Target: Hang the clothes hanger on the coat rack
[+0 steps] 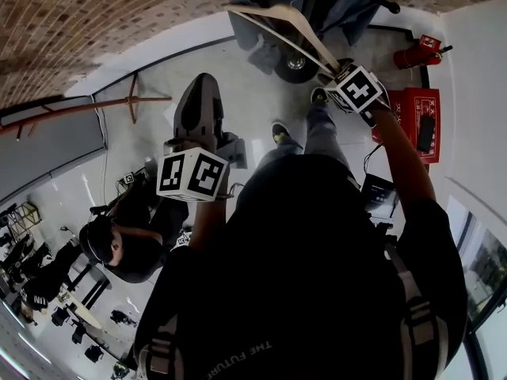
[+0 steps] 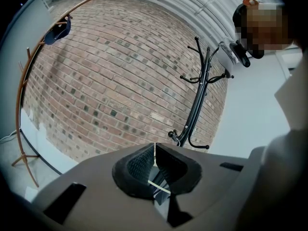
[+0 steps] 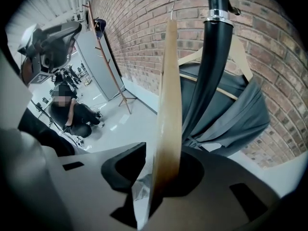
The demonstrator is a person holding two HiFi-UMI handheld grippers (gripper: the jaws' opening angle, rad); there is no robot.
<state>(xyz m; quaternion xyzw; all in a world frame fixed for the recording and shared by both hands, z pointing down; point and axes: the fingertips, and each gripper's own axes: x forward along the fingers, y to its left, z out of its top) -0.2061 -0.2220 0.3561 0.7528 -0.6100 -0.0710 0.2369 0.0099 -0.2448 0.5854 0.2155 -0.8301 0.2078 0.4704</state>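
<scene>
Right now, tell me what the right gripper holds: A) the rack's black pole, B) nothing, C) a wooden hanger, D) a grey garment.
C: in the right gripper view, the jaws of the right gripper close on the pale wooden hanger, beside the coat rack.

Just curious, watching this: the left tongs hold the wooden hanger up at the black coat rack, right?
No, the right tongs hold the wooden hanger up at the black coat rack, as the right gripper view shows.
</scene>
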